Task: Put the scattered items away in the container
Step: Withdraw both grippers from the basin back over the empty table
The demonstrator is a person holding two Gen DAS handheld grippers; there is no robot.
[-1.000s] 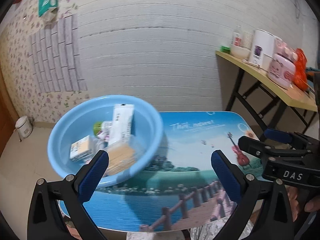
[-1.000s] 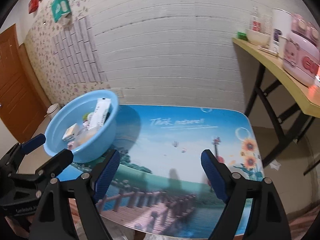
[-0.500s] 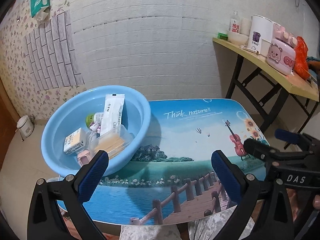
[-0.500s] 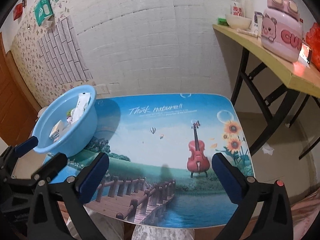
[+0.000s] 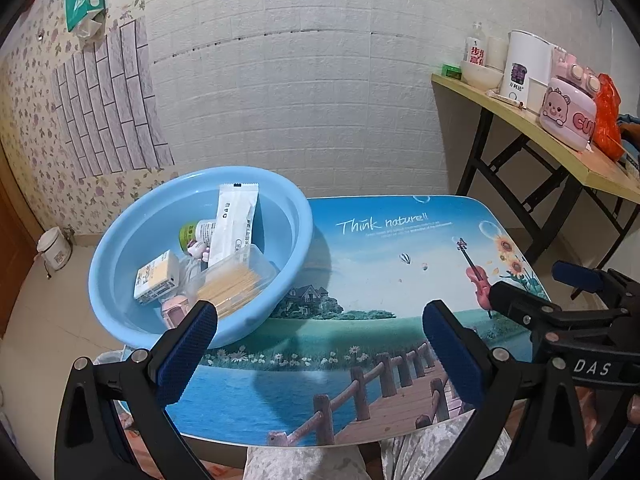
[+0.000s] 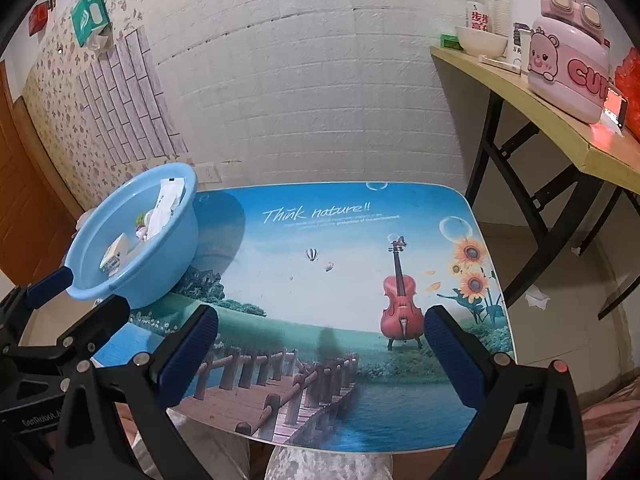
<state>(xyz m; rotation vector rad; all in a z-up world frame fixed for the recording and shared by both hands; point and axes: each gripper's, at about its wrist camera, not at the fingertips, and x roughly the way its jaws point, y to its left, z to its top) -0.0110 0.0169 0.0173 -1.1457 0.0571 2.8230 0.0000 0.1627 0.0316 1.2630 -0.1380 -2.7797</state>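
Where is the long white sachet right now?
The white sachet stands propped inside the blue basin at the table's left end, leaning over a green-capped bottle and beside a clear box of sticks; the right wrist view shows it too.

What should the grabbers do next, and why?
Probably just draw back and rest. The round light-blue plastic basin already holds the white sachet, the small yellow box and the other bits. No loose item shows on the picture-printed table top. The left hand-held gripper and the right hand-held gripper are open and hold nothing.
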